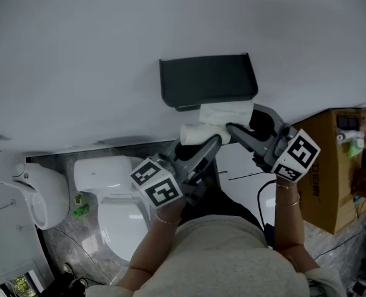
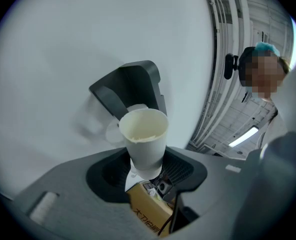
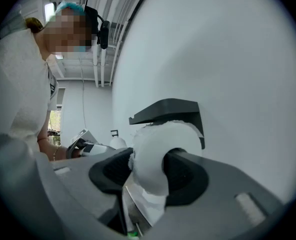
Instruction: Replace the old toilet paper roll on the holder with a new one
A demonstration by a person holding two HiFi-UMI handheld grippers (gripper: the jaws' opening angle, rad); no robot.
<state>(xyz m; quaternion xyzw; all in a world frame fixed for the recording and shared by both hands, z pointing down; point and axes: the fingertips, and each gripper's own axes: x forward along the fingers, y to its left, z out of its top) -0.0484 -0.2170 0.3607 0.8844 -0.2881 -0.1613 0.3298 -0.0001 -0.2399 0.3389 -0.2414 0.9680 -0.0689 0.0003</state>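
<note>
Head view overhead; gripper views close, level; all share holder (image 1: 208,82).

Both arms reach forward from the torso, the left forearm (image 1: 153,243) and the right forearm (image 1: 287,221) rising side by side, each wrist bare but for a thin bracelet. The left hand-held gripper (image 1: 211,142) points level and angles inward toward the right one. Its 2 jaws are closed on a white tube (image 2: 144,136) that stands upright between them. The right hand-held gripper (image 1: 238,126) also points level and angles inward, its tips just beside the left one's. Its 2 jaws clasp a soft white paper roll (image 3: 155,149) that fills the gap between them.
</note>
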